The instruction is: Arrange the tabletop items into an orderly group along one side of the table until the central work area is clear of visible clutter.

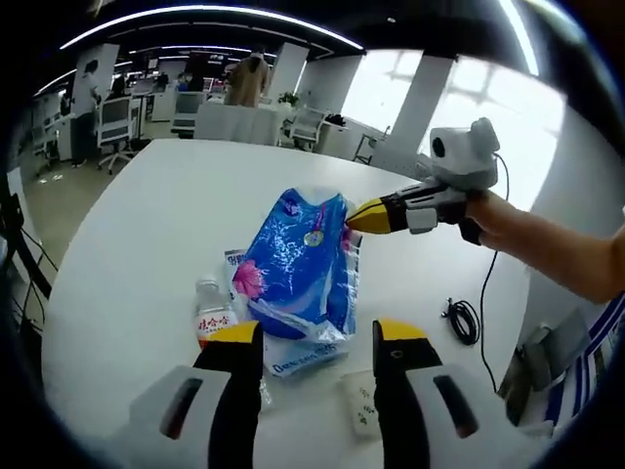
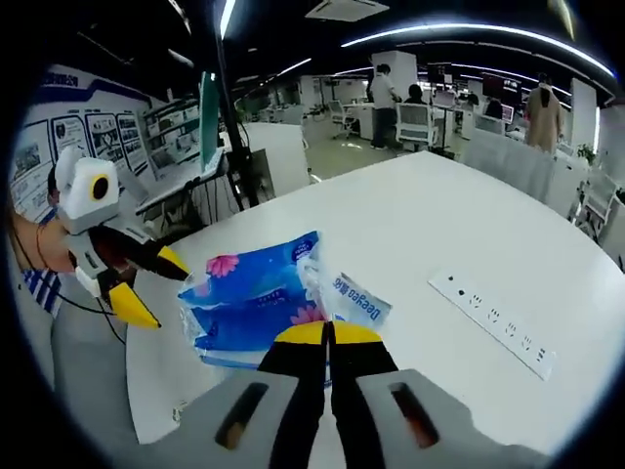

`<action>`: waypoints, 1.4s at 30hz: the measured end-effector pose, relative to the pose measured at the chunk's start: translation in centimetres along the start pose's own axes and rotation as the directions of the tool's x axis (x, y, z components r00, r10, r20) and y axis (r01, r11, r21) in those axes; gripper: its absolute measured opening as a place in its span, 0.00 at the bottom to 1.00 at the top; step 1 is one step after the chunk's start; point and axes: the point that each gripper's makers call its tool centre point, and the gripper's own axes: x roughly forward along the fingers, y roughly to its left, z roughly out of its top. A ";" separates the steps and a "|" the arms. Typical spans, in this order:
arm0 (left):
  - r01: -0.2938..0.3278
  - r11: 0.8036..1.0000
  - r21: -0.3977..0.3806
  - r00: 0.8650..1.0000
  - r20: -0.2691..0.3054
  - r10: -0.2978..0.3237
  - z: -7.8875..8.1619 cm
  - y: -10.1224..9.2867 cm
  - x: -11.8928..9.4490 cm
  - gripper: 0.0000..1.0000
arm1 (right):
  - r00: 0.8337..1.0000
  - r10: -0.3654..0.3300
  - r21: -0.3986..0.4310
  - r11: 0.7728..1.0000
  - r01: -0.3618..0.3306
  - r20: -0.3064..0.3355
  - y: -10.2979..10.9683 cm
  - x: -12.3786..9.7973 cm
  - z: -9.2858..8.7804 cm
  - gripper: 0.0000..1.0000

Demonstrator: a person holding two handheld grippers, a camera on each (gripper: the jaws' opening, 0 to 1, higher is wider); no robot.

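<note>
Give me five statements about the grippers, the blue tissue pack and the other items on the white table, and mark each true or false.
1. The right gripper is shut on the edge of the blue tissue pack. True.
2. The left gripper is clamped on the water bottle. False: its jaws stand open, apart from the bottle.
3. A white power strip lies on the table. True.
4. The tissue pack is red. False: it is blue with pink flowers.
5. A black cable lies coiled on top of the tissue pack. False: it lies on the table, apart from the pack.
</note>
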 end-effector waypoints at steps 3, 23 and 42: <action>0.001 1.000 -0.003 1.000 0.005 -0.001 0.2 -0.3 0.1 0.41 | 1.000 -0.014 0.027 1.000 0.013 0.026 0.2 -1.0 0.3 0.00; 0.034 0.998 0.053 0.998 0.057 -0.037 2.5 -3.0 0.5 0.03 | 0.991 -0.105 0.137 0.986 0.093 0.081 0.9 -7.1 -0.9 0.00; 0.194 0.968 0.161 0.979 0.031 -0.201 5.2 -12.6 3.8 0.00 | 0.960 -0.268 0.208 0.947 0.245 0.088 -2.2 -17.8 -4.9 0.00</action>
